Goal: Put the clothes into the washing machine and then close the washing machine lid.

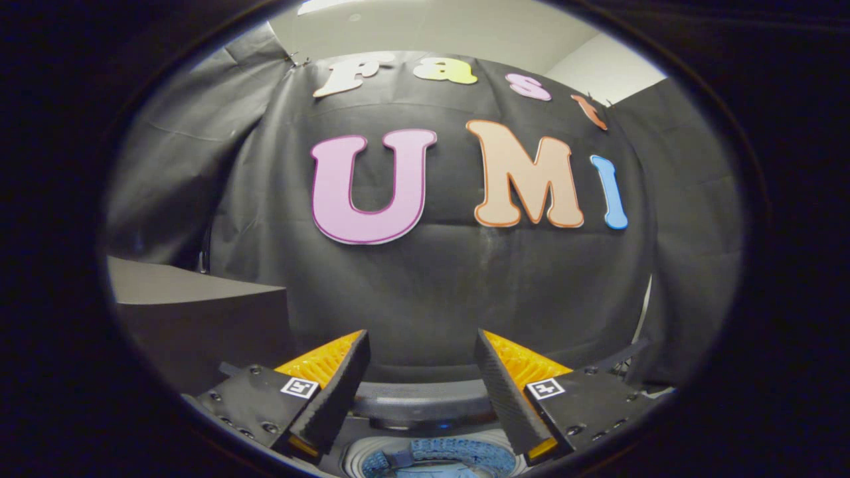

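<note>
My gripper (pixel 422 352) is held high, facing the black booth wall, with its fingers spread wide and nothing between them. Below and between the fingers lies the open top of the washing machine (pixel 425 406), its dark rear rim just ahead of the fingertips. Inside the drum (pixel 438 458) I see a pale ring and blue fabric or ribbing; I cannot tell whether it is clothing. The lid is hidden from me.
A grey flat-topped surface (pixel 192 285) with a dark side stands to the left of the left finger. A dark cloth drapes down at the right, beyond the right finger, with a thin cable (pixel 643 312) beside it.
</note>
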### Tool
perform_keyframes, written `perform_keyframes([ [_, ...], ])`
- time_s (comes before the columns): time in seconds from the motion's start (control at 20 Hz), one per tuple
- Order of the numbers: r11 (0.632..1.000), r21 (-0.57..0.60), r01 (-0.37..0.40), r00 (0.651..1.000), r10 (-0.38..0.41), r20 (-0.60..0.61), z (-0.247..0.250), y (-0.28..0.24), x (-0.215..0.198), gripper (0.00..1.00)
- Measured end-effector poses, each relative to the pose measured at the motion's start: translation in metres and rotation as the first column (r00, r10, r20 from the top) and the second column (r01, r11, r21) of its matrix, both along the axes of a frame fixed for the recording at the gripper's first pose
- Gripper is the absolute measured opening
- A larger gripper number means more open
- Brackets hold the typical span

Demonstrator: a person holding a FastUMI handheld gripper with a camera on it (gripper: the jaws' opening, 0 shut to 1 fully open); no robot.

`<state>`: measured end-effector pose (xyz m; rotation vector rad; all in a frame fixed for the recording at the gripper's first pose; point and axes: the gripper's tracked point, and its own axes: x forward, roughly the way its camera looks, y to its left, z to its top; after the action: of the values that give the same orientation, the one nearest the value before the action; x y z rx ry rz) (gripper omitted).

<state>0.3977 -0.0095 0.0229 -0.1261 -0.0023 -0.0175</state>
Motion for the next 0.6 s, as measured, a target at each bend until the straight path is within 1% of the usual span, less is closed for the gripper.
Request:
perform_keyframes([
  [0.05, 1.000, -0.005, 0.019, 0.996, -0.019, -0.089, -0.023, -0.006, -0.003, 0.98],
  [0.1, 1.000, 0.008, 0.030, 0.994, -0.029, -0.106, -0.035, -0.012, -0.006, 0.99],
  [0.25, 0.996, 0.063, 0.059, 0.997, -0.056, -0.049, -0.025, -0.023, -0.015, 0.98],
  [0.4, 0.997, 0.054, 0.056, 0.996, -0.052, -0.075, -0.030, -0.027, -0.021, 0.97],
  [0.6, 0.997, 0.066, 0.047, 0.997, -0.043, -0.065, -0.021, -0.030, -0.039, 0.96],
])
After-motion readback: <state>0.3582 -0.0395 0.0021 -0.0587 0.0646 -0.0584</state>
